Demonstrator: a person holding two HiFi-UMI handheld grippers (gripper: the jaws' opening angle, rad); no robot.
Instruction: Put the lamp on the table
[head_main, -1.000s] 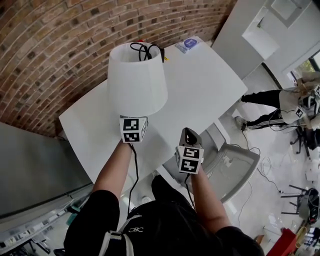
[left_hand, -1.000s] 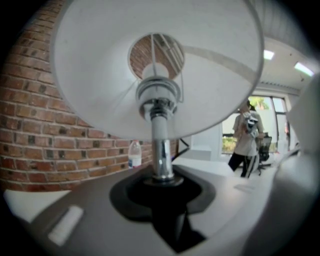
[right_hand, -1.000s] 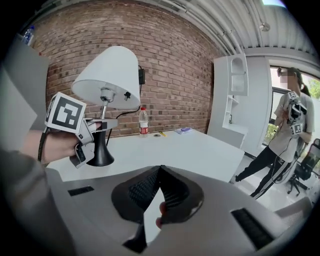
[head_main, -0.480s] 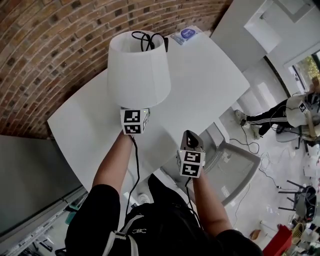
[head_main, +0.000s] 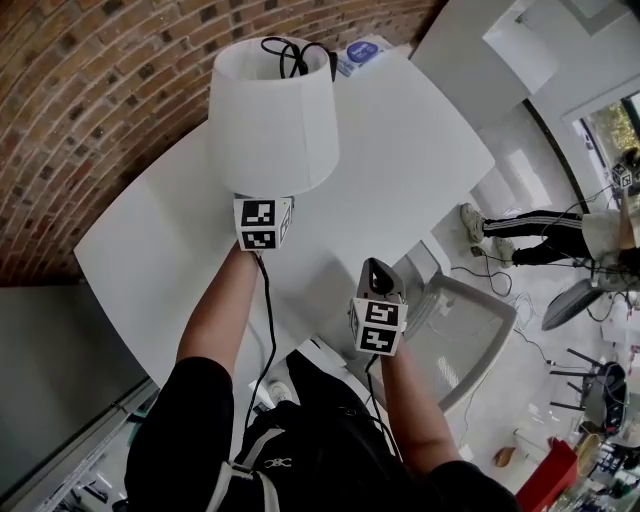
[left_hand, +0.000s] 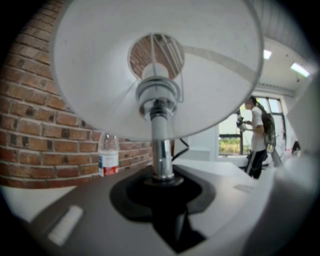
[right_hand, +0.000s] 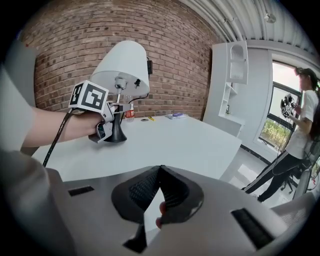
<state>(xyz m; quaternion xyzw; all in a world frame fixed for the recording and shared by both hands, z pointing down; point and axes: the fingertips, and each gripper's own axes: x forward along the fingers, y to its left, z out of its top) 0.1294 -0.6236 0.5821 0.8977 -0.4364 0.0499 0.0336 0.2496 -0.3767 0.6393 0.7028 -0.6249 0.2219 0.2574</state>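
Observation:
The lamp has a white shade, a chrome stem and a black base. My left gripper is shut on the stem just above the base and holds the lamp upright over the white table. In the right gripper view the base sits at the tabletop or just above it; I cannot tell whether it touches. My right gripper hangs at the table's near edge, to the right of the lamp. Its jaws meet at the tips with nothing between them.
A water bottle, a coiled black cable and a blue-labelled packet lie by the brick wall. A grey chair stands at the table's near right edge. A person stands by the window.
The left gripper has carried the lamp farther over the table, toward the brick wall. The right gripper has stayed by the near edge.

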